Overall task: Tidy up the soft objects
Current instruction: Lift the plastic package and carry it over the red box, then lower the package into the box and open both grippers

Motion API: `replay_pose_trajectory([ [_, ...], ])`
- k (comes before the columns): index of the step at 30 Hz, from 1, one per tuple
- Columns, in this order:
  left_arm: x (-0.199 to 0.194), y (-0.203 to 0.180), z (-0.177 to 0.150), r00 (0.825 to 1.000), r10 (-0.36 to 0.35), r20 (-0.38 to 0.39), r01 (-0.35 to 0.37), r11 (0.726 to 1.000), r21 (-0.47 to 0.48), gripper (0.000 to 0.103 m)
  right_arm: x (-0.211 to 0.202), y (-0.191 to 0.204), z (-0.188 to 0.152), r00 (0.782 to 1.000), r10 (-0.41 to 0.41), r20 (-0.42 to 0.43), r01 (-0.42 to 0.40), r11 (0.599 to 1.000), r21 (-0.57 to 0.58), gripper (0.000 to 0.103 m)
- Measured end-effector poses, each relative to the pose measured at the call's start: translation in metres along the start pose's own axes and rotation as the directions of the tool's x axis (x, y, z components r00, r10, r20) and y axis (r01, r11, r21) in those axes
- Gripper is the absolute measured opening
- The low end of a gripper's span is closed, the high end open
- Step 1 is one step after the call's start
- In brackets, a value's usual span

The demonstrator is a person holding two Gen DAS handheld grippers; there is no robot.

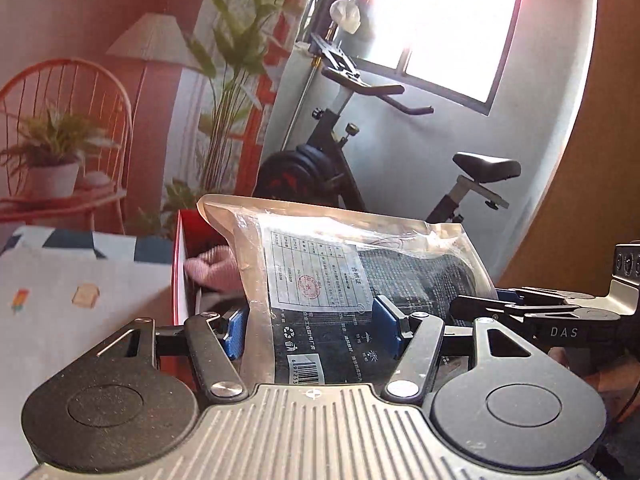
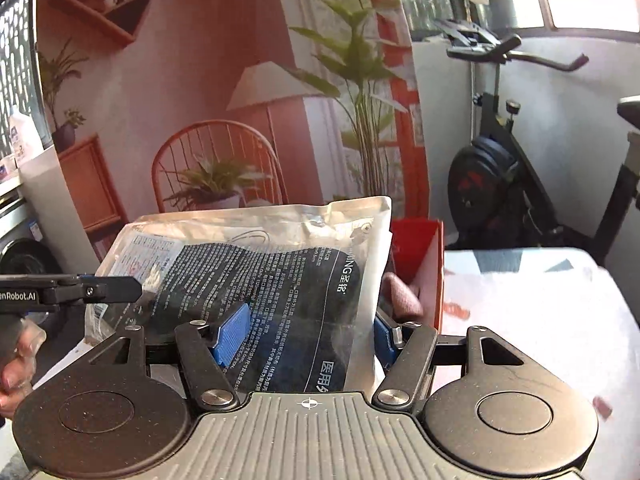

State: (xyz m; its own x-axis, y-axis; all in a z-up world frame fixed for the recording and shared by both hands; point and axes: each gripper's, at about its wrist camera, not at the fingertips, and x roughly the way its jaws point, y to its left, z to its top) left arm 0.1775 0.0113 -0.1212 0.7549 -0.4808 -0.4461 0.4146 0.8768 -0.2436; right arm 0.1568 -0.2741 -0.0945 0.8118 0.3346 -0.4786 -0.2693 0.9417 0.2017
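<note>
Surface: pale tablecloth w/ small coloured prints and blue-grey geometric patches at far edge; same cloth in right wrist view.
Room: orange-and-white printed backdrop showing lamp, wire chair, potted plants; bright window at upper right.
Nearby: black exercise bike behind the table, by a white wall; also in right wrist view. White bottle and a dark round appliance door at far left edge of right wrist view, blurred.
Container: red box, open top, standing on the cloth; in right wrist view its orange-red wall sits just right of the pouch.
Box contents: pink knit item inside, partly hidden by the pouch; rest of interior can't be made out.
Task item: clear plastic pouch w/ dark folded contents, white label and barcode; held up off the cloth, in front of and partly over the box opening. Right wrist view shows its printed dark side.
L gripper: blue pads pinching the pouch's lower end from both sides.
R gripper: blue pads spread either side of the pouch; firm contact can't be told. Seen side-on in left wrist view, its tips meet the pouch's right edge.
Blocking: pouch fills mid-frame in both views, hiding most of the box.
</note>
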Motion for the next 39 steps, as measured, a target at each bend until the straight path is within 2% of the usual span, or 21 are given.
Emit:
replay_pose_trajectory([
  [5,0.041,0.005,0.039,1.0,0.005,0.028,-0.006,1.0,0.022,0.063,0.039,-0.019,0.038,0.998,-0.03,0.049,0.033,0.997,-0.076,0.056],
  [7,0.056,0.008,0.044,0.999,0.027,0.026,-0.028,0.999,0.042,0.053,0.053,-0.026,0.043,0.997,-0.045,0.07,0.052,0.993,-0.104,0.051],
  [8,0.064,0.011,0.045,0.999,0.032,0.012,-0.033,0.999,0.04,0.052,0.062,-0.03,0.044,0.996,-0.051,0.075,0.059,0.991,-0.118,0.049],
  [12,0.08,0.03,0.033,0.999,0.002,-0.053,-0.001,1.0,0.013,0.047,0.082,-0.044,0.036,0.998,-0.046,0.05,0.052,0.991,-0.12,0.04],
  [15,0.087,0.043,0.019,0.993,0.005,-0.116,-0.007,1.0,-0.014,0.045,0.087,-0.045,0.018,0.999,-0.027,0.022,0.03,0.988,-0.149,0.033],
  [17,0.091,0.049,0.013,0.989,0.01,-0.149,-0.013,1.0,-0.022,0.045,0.093,-0.044,0.009,0.999,-0.032,-0.007,0.03,0.986,-0.162,0.032],
  [21,0.106,0.043,0.009,0.976,0.063,-0.208,-0.055,0.998,0.04,0.045,0.111,-0.042,0.003,0.995,-0.068,-0.069,0.058,0.987,-0.148,0.032],
  [25,0.123,0.041,0.009,0.955,0.115,-0.274,-0.098,0.992,0.073,0.045,0.137,-0.039,0.001,0.977,-0.13,-0.17,0.099,0.979,-0.179,0.032],
  [33,0.145,0.039,0.022,0.924,0.191,-0.331,-0.153,0.979,0.138,0.046,0.184,-0.037,0.014,0.922,-0.19,-0.336,0.126,0.971,-0.203,0.032],
  [35,0.146,0.037,0.022,0.921,0.204,-0.332,-0.159,0.975,0.156,0.047,0.194,-0.037,0.015,0.908,-0.195,-0.37,0.125,0.971,-0.206,0.032],
  [39,0.147,0.036,0.02,0.923,0.201,-0.329,-0.157,0.975,0.157,0.053,0.202,-0.029,0.014,0.898,-0.229,-0.376,0.141,0.959,-0.246,0.032],
])
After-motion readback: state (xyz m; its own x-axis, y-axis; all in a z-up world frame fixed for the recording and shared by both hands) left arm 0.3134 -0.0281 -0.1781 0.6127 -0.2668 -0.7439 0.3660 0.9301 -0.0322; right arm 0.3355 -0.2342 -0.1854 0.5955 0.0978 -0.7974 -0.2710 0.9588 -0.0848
